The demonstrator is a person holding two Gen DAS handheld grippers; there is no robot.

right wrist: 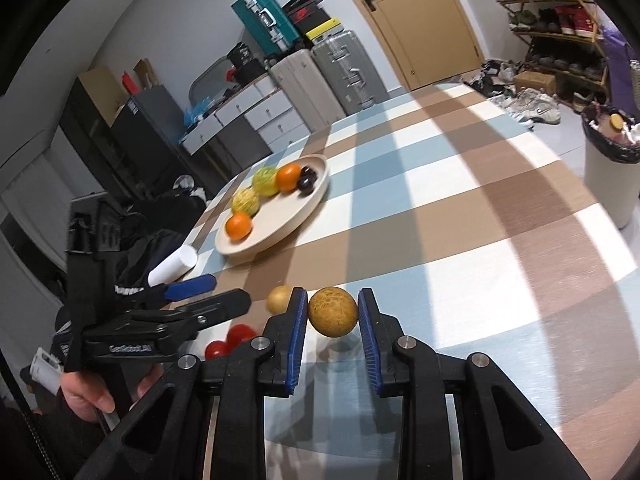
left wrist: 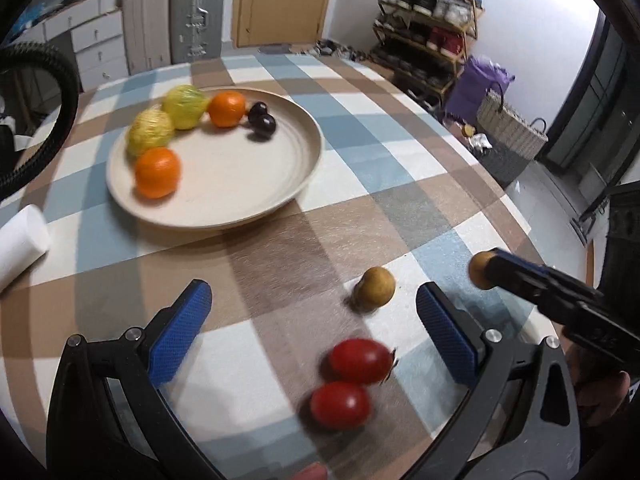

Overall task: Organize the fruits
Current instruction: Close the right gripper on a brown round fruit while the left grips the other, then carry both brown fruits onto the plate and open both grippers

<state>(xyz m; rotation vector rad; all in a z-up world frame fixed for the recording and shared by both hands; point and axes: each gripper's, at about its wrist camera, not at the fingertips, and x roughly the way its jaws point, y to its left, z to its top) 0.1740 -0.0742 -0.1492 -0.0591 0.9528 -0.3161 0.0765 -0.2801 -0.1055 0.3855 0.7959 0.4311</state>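
Black claw (right wrist: 333,312) frames, blue textured pads (right wrist: 297,340), silver screws.

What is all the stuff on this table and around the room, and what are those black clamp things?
plate: one, beige, on the checked tablecloth
oranges: two, orange, on the plate
netted fruits: two, yellow-green, on the plate
dark fruits: two, near black, on the plate
tomatoes: two, red, on the cloth near the left gripper
brown fruits: two, tan; one on the cloth, one between the right gripper's pads
white roll: one, table edge
suitcases: two, grey, by the door
shoe rack: one, by the wall
left gripper: open, empty
right gripper: around a brown fruit, gap at one pad
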